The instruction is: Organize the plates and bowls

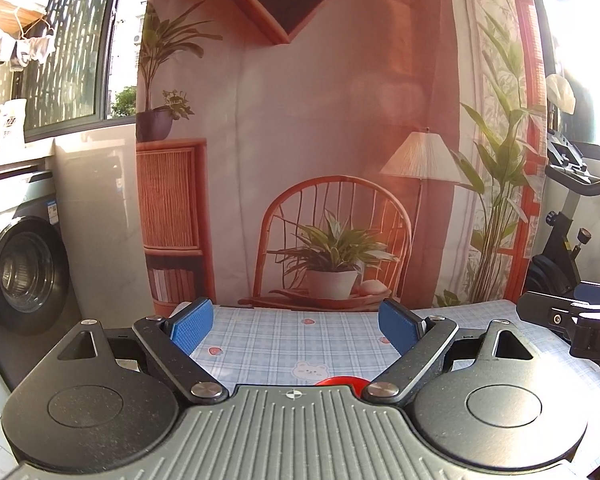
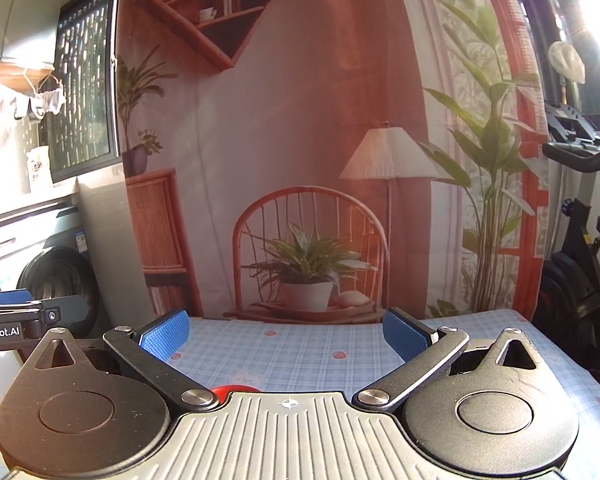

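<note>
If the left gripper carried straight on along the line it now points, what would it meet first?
Probably the blue checked tablecloth, or the printed room-scene backdrop hanging behind it; depth is unclear. Nothing sits between the open left gripper and them.

Sunlit rm: printed backdrop (image 1: 320, 120), washer (image 1: 24, 276), window (image 1: 72, 40).

Red rounded dish (image 1: 341, 380), only its top edge showing, low behind the finger bases, nearer the right finger in the left wrist view, nearer the left finger in the right wrist view (image 2: 233, 390), resting on the checked cloth

Right gripper (image 2: 286, 336) open over checked tablecloth (image 2: 300, 356); red object (image 2: 234, 391) below
</note>
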The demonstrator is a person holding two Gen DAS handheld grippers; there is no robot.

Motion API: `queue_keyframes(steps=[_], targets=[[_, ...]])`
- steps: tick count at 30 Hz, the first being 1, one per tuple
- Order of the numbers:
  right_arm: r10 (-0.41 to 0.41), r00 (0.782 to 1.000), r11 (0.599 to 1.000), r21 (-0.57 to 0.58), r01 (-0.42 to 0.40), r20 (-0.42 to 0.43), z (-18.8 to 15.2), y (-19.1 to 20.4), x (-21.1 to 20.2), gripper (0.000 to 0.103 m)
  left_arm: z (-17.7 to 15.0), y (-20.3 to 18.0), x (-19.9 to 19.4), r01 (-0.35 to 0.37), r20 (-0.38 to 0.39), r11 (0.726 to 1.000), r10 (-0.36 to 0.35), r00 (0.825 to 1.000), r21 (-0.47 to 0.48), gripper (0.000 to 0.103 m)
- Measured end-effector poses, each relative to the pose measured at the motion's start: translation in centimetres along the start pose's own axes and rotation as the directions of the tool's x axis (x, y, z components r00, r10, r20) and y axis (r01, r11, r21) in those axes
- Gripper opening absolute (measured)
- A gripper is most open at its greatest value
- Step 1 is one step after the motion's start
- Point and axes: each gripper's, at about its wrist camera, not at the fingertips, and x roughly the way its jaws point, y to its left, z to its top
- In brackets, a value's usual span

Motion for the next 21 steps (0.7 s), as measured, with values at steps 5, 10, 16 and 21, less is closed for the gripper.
queue_keyframes(steps=[5,10,16,21], targets=[[-0.002,1.000,1.000,0.011,0.002,-0.004,-0.17,0.15,-0.20,0.103,0.12,0.06,-0.05,0.001,-0.001,1.000,-0.001,1.000,0.001,0.091],[-0.010,1.000,1.000,0.014,0.010,-0.006,-0.16,0.12,-0.28,0.103,0.20,0.31,-0.15,0.002,0.000,1.000,-0.002,1.000,-0.007,0.091],[-0.008,1.000,1.000,0.021,0.009,-0.013,-0.05,0.01,-0.13,0.103,0.30,0.28,-0.07,0.006,-0.001,1.000,-0.006,1.000,-0.005,0.091],[-0.010,1.000,0.999,0.031,0.011,-0.020,0.08,-0.07,0.00,0.103,0.33,0.48,-0.02,0.010,-0.007,1.000,-0.010,1.000,-0.012,0.091]])
